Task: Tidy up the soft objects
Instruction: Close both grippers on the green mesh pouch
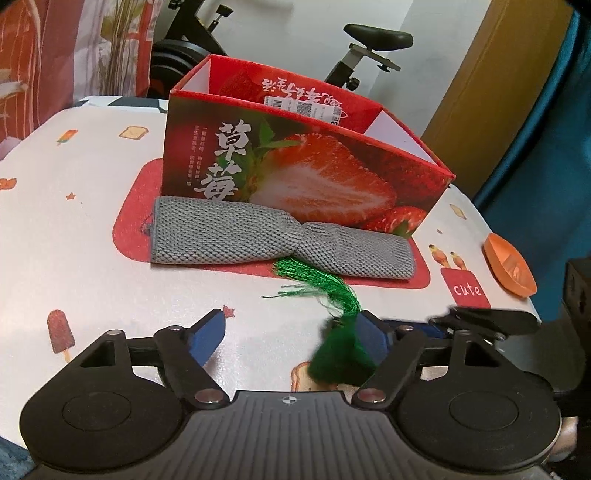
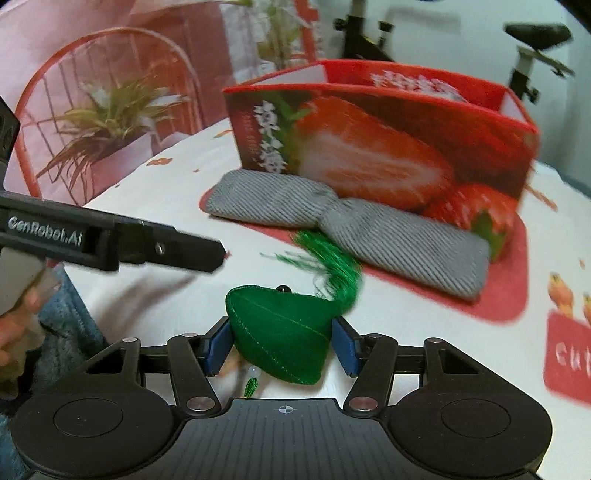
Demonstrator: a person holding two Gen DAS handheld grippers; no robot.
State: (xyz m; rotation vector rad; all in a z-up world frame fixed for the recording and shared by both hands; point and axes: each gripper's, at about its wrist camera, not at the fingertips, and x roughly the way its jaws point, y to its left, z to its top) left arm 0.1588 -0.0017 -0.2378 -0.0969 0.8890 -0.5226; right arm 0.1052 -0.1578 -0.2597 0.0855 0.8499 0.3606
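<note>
Right gripper (image 2: 280,341) clamps green tasselled pouch (image 2: 277,332), ready for strawberry box (image 2: 369,147) at twelve o'clock; left gripper (image 1: 291,332) gapes empty.

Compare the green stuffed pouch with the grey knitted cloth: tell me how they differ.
The green pouch is plump and wedge-shaped, with a tassel; the grey cloth is long, flat and pinched at its middle. The pouch sits between the right claw pads; the cloth lies untouched against the strawberry box. Both are soft fabric items.

exercise bike (image 1: 354,55) by white wall (image 1: 295,29)
</note>
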